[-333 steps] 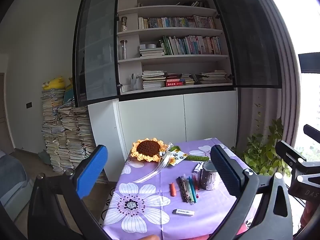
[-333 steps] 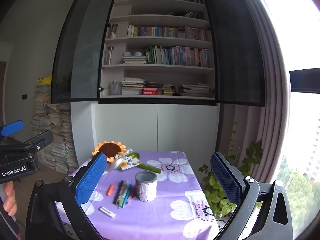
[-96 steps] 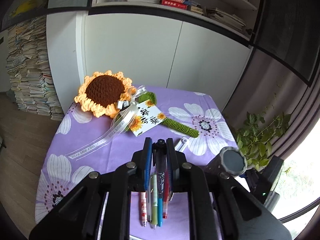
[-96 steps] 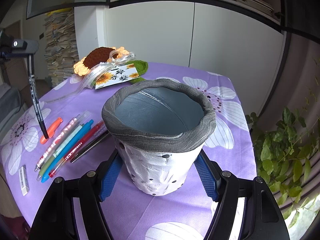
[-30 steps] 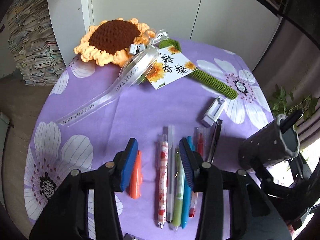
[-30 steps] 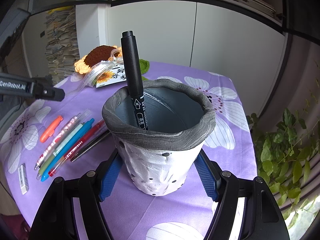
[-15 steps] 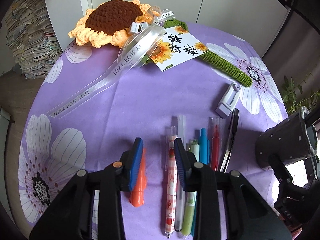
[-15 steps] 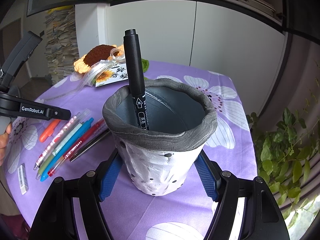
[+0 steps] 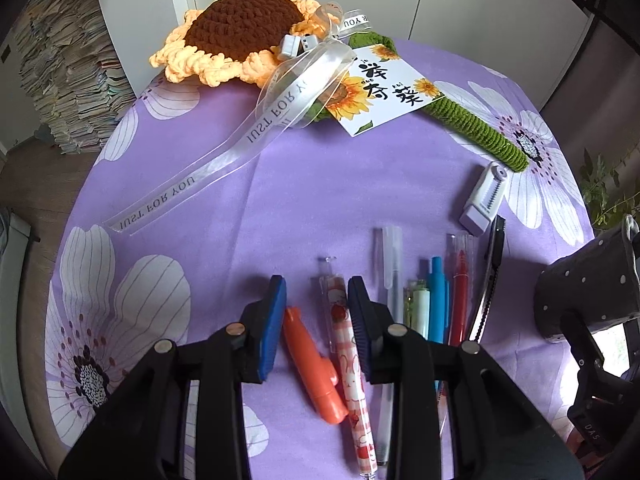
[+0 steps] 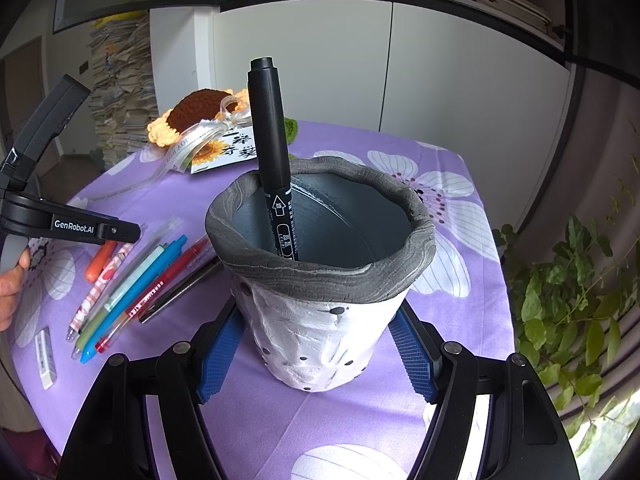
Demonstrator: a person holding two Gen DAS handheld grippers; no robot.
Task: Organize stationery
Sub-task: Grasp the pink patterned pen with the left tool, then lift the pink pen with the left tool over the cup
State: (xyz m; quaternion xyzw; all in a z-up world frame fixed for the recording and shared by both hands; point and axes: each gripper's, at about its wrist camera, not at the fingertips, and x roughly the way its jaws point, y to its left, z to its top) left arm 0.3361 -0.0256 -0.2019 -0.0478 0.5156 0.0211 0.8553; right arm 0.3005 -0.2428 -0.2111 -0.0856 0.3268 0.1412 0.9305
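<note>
Your right gripper [image 10: 316,356] is clamped on the lumpy white-and-grey clay pen pot [image 10: 320,272], fingers pressed to its sides; one black marker [image 10: 272,152] already stands inside, leaning on the rim. Your left gripper [image 9: 316,320] has just been narrowing over the row of loose pens on the purple flower-print cloth of the worktop [image 9: 320,184]. Between its fingers lie two things: the stubby orange highlighter [image 9: 312,364] against the left finger and the slim pink checked pen with a clear cap [image 9: 348,360] beside the right one. The fingers are part-closed and, as far as can be seen, not yet pressing on either.

This looks like the second pick. Shift so only one barrel sits between the fingers before you close; smooth round plastic rolls away easily. Outside the right finger wait a clear pen [image 9: 390,264], a pale green pen [image 9: 416,308], a blue pen [image 9: 438,300], a red pen [image 9: 460,280] and a dark serrated-looking tool [image 9: 490,280].
</note>
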